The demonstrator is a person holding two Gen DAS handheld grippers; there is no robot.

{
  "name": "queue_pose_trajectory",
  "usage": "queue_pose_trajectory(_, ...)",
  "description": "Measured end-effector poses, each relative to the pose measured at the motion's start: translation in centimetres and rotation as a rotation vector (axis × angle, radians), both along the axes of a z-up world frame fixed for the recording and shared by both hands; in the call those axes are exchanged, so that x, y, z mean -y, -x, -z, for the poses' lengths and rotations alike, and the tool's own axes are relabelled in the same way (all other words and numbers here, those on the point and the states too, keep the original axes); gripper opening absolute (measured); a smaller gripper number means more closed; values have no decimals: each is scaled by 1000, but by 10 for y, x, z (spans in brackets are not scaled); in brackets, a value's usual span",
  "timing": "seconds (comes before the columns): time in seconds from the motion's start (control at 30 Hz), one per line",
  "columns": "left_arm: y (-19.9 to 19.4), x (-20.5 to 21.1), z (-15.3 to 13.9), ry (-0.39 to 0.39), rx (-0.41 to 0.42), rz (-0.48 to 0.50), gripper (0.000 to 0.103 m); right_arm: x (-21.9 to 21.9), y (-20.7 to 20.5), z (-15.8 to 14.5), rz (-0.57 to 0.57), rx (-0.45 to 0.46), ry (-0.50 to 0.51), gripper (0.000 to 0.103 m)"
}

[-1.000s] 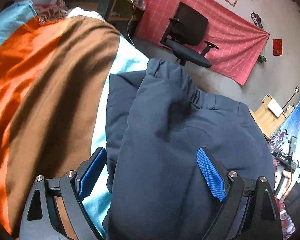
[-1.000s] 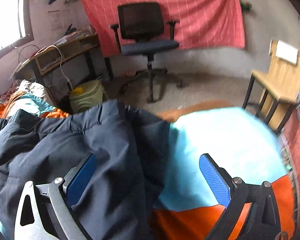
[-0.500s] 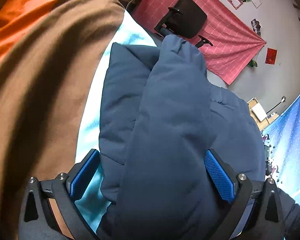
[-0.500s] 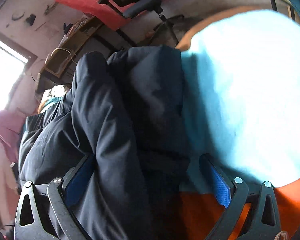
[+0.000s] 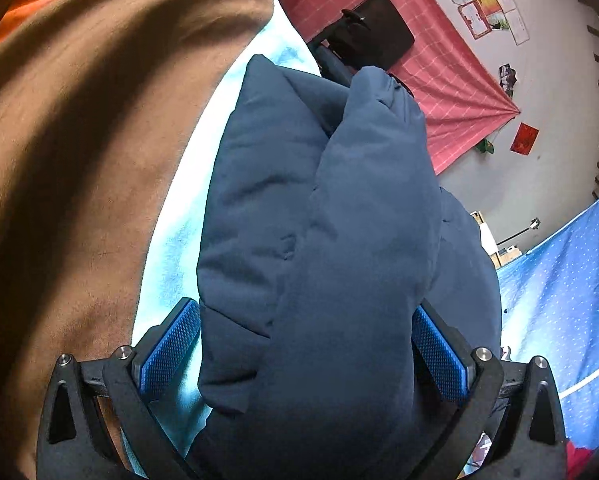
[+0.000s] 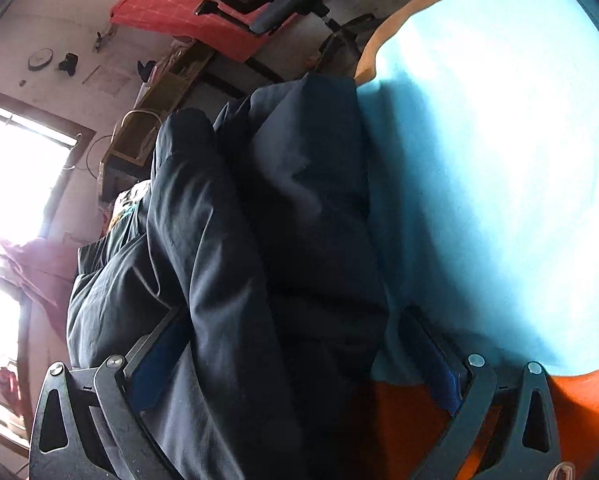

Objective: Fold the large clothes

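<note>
While both jaws stand wide, the left hand-held gripper [image 5: 305, 354] and right hand-held gripper [image 6: 295, 360] straddle, ungripped, the folded navy jacket [image 5: 323, 220] at frame centre.

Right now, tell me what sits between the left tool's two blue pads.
A thick fold of the navy padded jacket fills the gap between the left tool's pads, lying on the light blue sheet; the left wrist view shows it.

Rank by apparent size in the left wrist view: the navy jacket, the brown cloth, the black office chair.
1-2. navy jacket and brown cloth: similar area, both close to the camera, so unranked.
3. black office chair: smallest, though farther away.
</note>
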State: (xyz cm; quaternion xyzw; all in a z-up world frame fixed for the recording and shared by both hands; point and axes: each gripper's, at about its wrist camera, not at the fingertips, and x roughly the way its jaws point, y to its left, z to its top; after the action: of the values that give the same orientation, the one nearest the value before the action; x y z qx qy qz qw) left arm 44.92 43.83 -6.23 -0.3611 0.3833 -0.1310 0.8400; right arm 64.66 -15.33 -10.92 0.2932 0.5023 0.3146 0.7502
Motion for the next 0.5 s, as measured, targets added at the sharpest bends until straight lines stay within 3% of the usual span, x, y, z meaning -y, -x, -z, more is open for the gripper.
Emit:
queue_pose_trajectory(0.17,6,-6,-10,4,21,11,92,-16,3,-4,-83,-52,-9,103)
queue_pose_trajectory(0.33,10,4,-20,-43,-14,-26,83,-16,3,-5,-36,-92,34,103)
queue_pose_trajectory(0.43,17,9,-27,-79,-30,-40,71,-19,10,-13,-19,-77,98,103)
queue_pose_trajectory(0.5,24,12,-31,-100,-37,-50,60,-22,16,-19,-10,-53,132,96)
